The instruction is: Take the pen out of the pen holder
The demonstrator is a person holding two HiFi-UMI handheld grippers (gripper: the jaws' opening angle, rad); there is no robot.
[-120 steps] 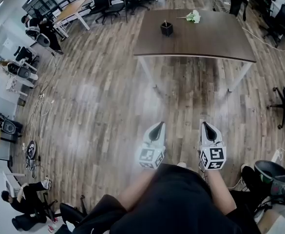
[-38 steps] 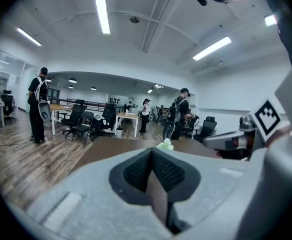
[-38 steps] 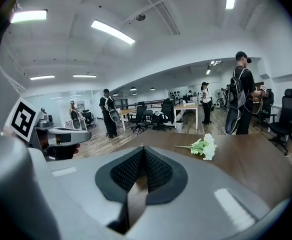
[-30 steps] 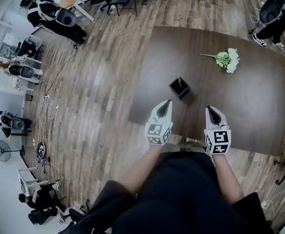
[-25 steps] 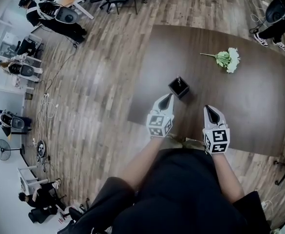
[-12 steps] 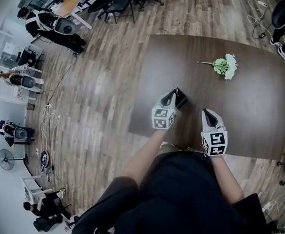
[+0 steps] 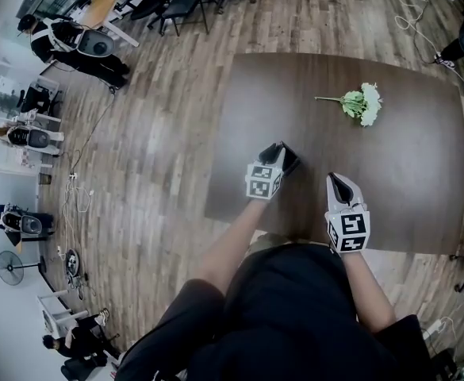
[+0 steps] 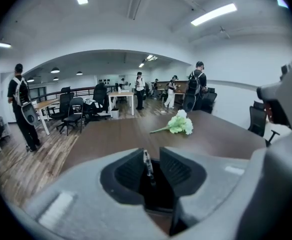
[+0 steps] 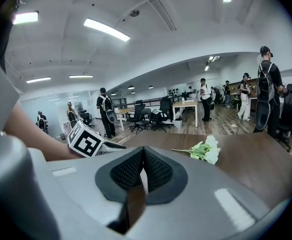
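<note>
Left claw (image 8: 152,155) hangs right over the pen holder (image 8: 155,196), its jaws a narrow way apart with the pen (image 8: 146,163) standing upright between them. The pen sits closer to one pad, though whether it touches is hard to tell through the blur. From the head view that claw (image 7: 276,151) covers most of the black pen holder (image 7: 291,159), which stands on the brown bench (image 7: 406,173). Right claw (image 9: 144,153) has its jaws pressed together with nothing in them, and it hovers (image 7: 336,182) over the bench just to the right of the pen holder. A bunch of pale green flowers (image 7: 360,103) lies beyond the pen holder, well apart from it and to the right. Office chairs (image 8: 71,115) and people (image 8: 20,109) stand far behind the pen holder.
</note>
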